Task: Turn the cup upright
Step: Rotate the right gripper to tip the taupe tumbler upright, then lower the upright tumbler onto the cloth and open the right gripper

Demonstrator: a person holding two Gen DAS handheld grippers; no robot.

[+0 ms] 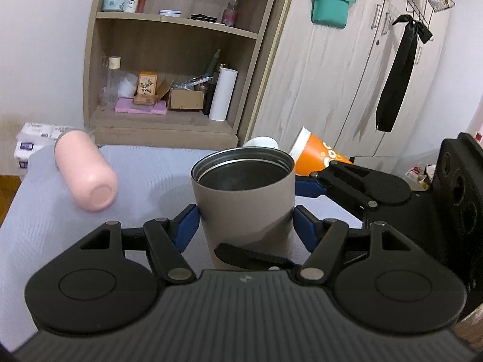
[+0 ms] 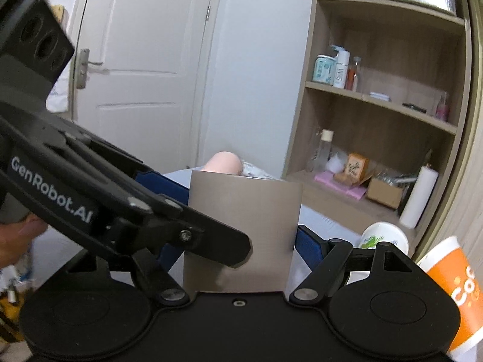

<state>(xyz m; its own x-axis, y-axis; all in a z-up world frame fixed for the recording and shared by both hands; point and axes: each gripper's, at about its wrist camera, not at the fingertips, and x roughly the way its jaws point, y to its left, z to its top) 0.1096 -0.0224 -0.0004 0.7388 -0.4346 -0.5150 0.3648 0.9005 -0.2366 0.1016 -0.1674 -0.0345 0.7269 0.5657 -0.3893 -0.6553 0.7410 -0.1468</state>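
A taupe metal tumbler (image 1: 244, 199) stands upright, open mouth up, on the grey-blue cloth table (image 1: 151, 175). My left gripper (image 1: 246, 221) has its blue pads (image 1: 187, 221) against both sides of the tumbler's lower body. My right gripper (image 2: 238, 241) also straddles the tumbler (image 2: 244, 223), with blue pads (image 2: 311, 247) at its sides; it also shows in the left wrist view (image 1: 347, 181) at the right. A pink bottle (image 1: 87, 172) lies on its side at the left. An orange paper cup (image 1: 317, 154) lies tipped behind.
A white cup (image 1: 262, 142) lies behind the tumbler. A wooden shelf unit (image 1: 169, 60) with bottles and boxes stands beyond the table, next to a wardrobe (image 1: 347, 75). Tissue packs (image 1: 33, 141) sit at the far left. A white door (image 2: 135, 69) is in the right wrist view.
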